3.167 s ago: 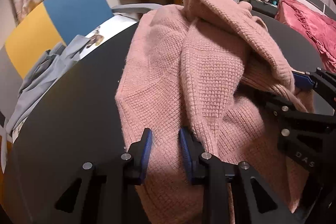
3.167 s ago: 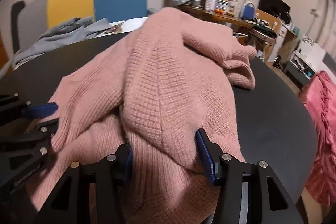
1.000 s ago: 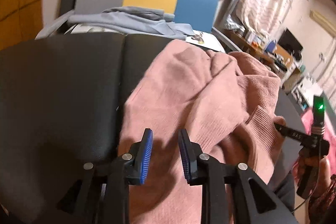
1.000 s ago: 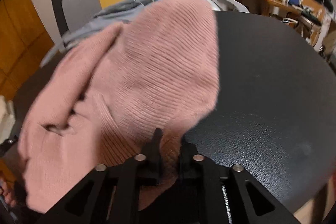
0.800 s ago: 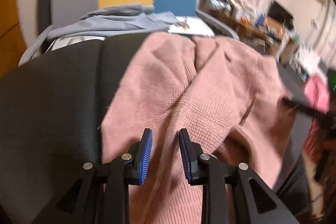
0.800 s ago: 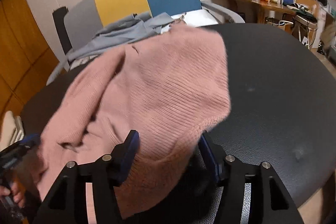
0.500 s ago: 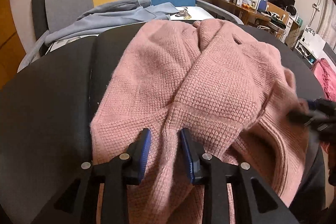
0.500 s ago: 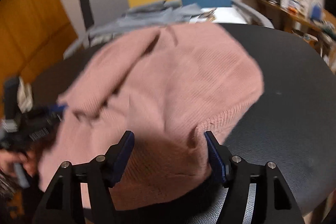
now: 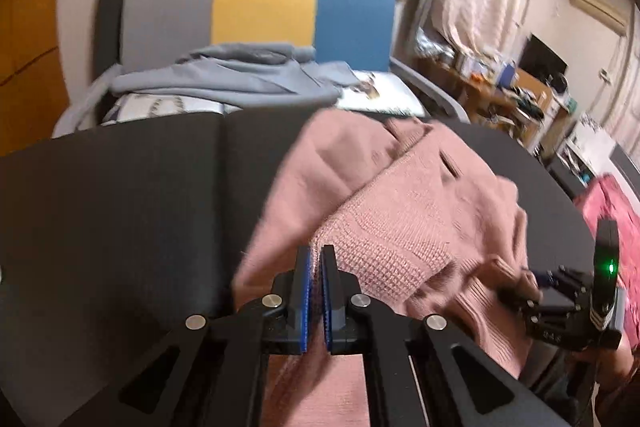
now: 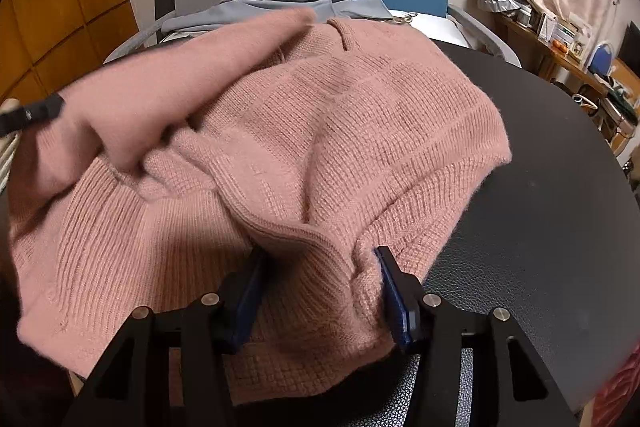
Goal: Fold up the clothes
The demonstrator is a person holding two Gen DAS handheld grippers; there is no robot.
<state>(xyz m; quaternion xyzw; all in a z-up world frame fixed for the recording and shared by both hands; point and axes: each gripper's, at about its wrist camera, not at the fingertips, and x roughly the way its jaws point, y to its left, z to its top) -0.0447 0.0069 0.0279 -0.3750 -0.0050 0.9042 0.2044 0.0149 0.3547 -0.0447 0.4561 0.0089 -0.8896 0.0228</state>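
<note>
A pink knit sweater (image 9: 400,211) lies bunched on a black round table (image 9: 120,195). My left gripper (image 9: 314,267) is shut on a fold at the sweater's near left edge and lifts it a little. In the right wrist view the sweater (image 10: 320,131) spreads across the table (image 10: 560,187). My right gripper (image 10: 320,279) is open, its jaws wide on either side of a raised ridge of the ribbed hem. The right gripper also shows in the left wrist view (image 9: 560,303) at the far right. The left gripper's tip (image 10: 36,113) shows at the far left, with a blurred fold beside it.
A grey, yellow and blue chair (image 9: 256,7) stands behind the table with a grey-blue garment (image 9: 224,75) draped on its seat. A cluttered desk (image 9: 512,87) is at the back right. A pink cloth (image 9: 616,203) lies beyond the table's right edge.
My left gripper has closed on the sweater's near edge and raised it. My right gripper released the hem about a second ago and now straddles a ridge of it, open.
</note>
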